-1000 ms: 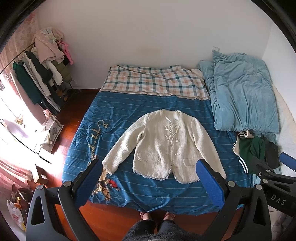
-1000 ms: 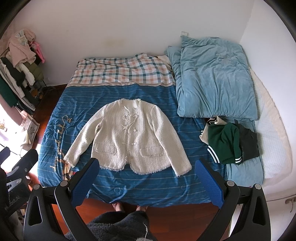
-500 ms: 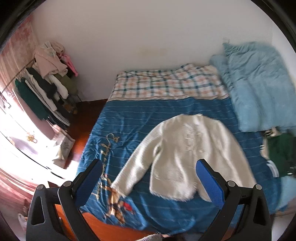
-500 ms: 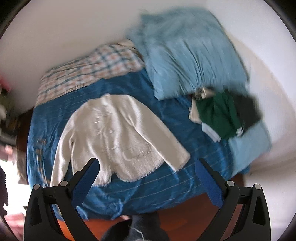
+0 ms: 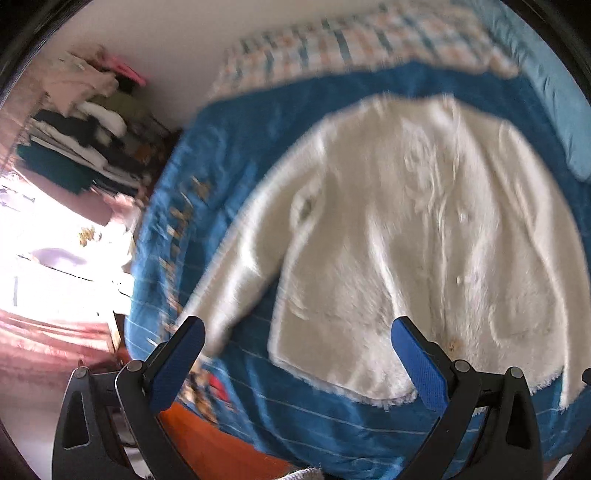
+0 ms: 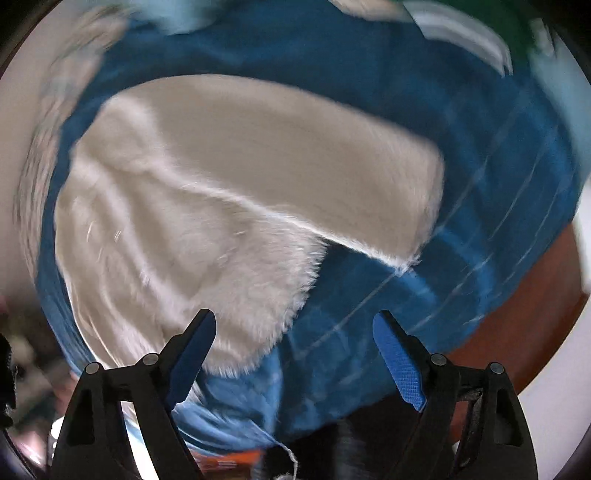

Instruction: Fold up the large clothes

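A cream fuzzy jacket (image 5: 406,229) lies spread flat, front up, on the blue striped bedspread (image 5: 236,158). My left gripper (image 5: 295,328) is open and empty, low over the jacket's bottom hem and its left sleeve (image 5: 236,280). In the right wrist view the jacket (image 6: 207,206) fills the frame, with its right sleeve (image 6: 332,177) reaching out to the right. My right gripper (image 6: 295,325) is open and empty, just above the hem corner and the bedspread (image 6: 461,184). Both views are blurred by motion.
A rack of hanging clothes (image 5: 81,129) stands left of the bed by a bright window. A plaid sheet (image 5: 351,40) covers the bed's head. A light blue duvet (image 5: 554,85) lies at the right. A green garment (image 6: 517,26) lies beyond the sleeve. Red-brown floor (image 6: 524,314) borders the bed.
Both grippers have dropped down and forward toward the jacket, which now looks much larger. The left one swung toward the left sleeve, the right one toward the right sleeve. Both stay open.
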### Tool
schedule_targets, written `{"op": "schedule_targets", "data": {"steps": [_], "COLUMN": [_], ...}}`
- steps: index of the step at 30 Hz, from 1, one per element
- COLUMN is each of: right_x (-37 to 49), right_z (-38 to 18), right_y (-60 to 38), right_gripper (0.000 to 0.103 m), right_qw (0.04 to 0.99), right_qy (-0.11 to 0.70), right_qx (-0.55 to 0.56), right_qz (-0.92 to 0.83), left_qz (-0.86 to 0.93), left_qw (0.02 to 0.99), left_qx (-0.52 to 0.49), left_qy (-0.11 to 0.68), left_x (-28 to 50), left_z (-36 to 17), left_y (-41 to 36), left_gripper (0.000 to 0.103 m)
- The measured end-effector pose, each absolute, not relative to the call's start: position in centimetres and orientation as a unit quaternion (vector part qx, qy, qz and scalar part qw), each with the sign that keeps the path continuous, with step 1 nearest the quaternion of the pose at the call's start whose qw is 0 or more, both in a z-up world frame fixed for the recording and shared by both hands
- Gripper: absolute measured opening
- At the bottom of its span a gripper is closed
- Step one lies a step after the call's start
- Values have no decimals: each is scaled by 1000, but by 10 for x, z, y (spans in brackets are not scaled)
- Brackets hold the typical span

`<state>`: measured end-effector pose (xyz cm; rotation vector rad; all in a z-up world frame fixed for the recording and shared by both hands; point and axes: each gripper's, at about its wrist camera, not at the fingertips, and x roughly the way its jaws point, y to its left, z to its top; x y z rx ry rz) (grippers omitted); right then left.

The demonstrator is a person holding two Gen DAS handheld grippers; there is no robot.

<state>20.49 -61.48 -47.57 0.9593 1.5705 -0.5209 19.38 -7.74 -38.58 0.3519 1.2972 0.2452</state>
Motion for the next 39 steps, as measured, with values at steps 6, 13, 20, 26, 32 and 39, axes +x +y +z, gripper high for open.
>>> {"op": "schedule_targets", "data": {"steps": [6, 13, 20, 26, 32, 39], "right_x": [152, 152, 230, 276, 235, 184], "right_z": [-575, -579, -451, -430, -498, -553], "right_y": [-672, -697, -720, -773, -787, -745], "right_gripper": [88, 17, 12, 17, 43, 64], "right_qw": [517, 518, 687, 741, 654, 593], "right_qy": [581, 489, 414, 434, 496, 457], "right_qx": [546, 585, 469, 349, 458, 595], "right_qz": [-313, -388, -368, -375, -341, -291], "left_qz": [72, 30, -1, -12, -10, 0], "left_qw": [758, 764, 778, 791, 774, 758], "left_qx": [198, 209, 191, 180, 180, 185], "left_qy": [617, 610, 598, 585, 607, 626], "left_x": [208, 224, 247, 256, 256, 255], "left_z": [-472, -503, -496, -490, -515, -538], "left_y": [-122, -166, -201, -222, -228, -224], "left_gripper": [103, 103, 103, 103, 103, 103]}}
